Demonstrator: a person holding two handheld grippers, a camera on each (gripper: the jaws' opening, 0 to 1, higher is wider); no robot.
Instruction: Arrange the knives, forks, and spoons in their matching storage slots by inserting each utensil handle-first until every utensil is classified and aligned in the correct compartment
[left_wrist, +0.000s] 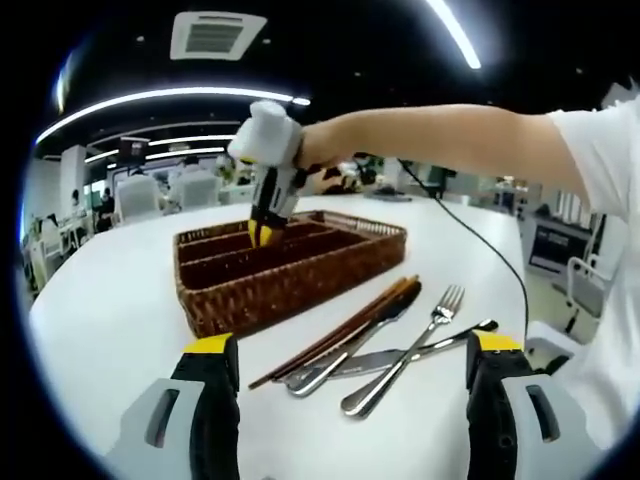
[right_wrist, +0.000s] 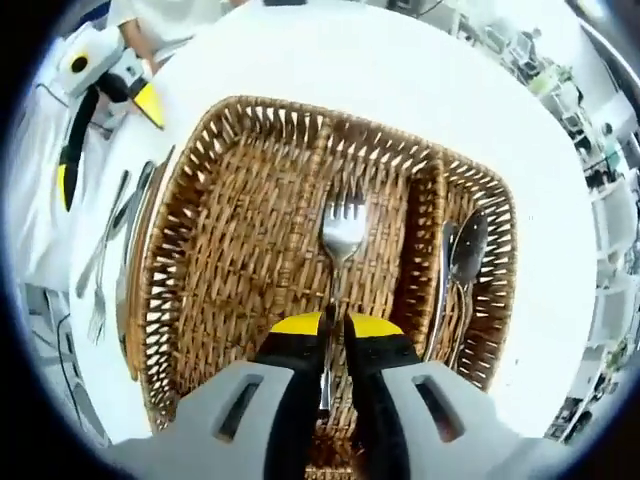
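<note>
My right gripper (right_wrist: 335, 325) is shut on the handle of a silver fork (right_wrist: 343, 232), which lies along the middle compartment of the brown wicker tray (right_wrist: 250, 108), tines pointing away from me. Two spoons (right_wrist: 462, 255) lie in the narrow compartment to its right. In the left gripper view the right gripper (left_wrist: 261, 234) dips into the wicker tray (left_wrist: 285, 290). My left gripper (left_wrist: 352, 343) stands open above the table, just short of a fork (left_wrist: 412, 342), a knife (left_wrist: 395, 358), a spoon (left_wrist: 330, 368) and brown chopsticks (left_wrist: 340, 335) lying in a loose pile.
The white round table (left_wrist: 110, 320) carries the tray. A person's arm (left_wrist: 450, 140) reaches over it from the right. A black cable (left_wrist: 490, 250) runs along the table's far right side. The left gripper (right_wrist: 108, 145) and loose cutlery (right_wrist: 105, 255) sit left of the tray.
</note>
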